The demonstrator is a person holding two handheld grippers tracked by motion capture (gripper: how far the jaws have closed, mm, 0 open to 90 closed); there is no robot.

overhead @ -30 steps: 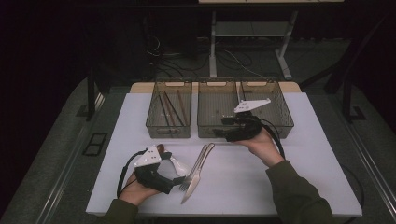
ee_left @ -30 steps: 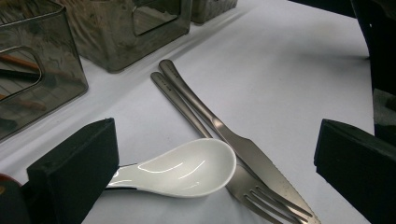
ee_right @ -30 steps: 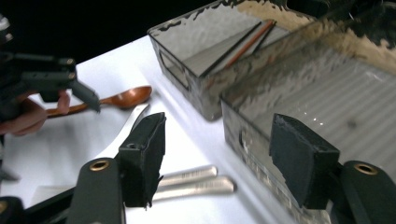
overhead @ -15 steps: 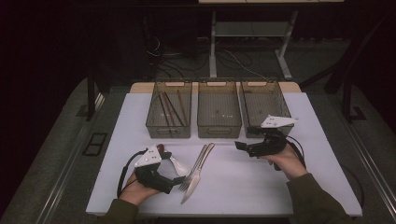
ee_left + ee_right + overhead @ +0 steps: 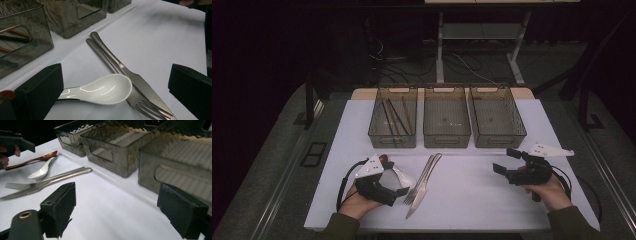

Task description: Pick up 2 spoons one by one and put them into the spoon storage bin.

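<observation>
My left gripper (image 5: pixel 115 82) has its jaws wide around the white spoon (image 5: pixel 100 90) on the worktop (image 5: pixel 472 195), beside the fork (image 5: pixel 140 100). It looks glazed, slippery, brittle; I'd pinch its handle. My right gripper (image 5: pixel 512 161) is wide, empty.

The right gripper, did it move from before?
Yes. The right gripper was up over the right basket a second ago. Now it has come back toward the person and sits low over the white table, open.
</observation>
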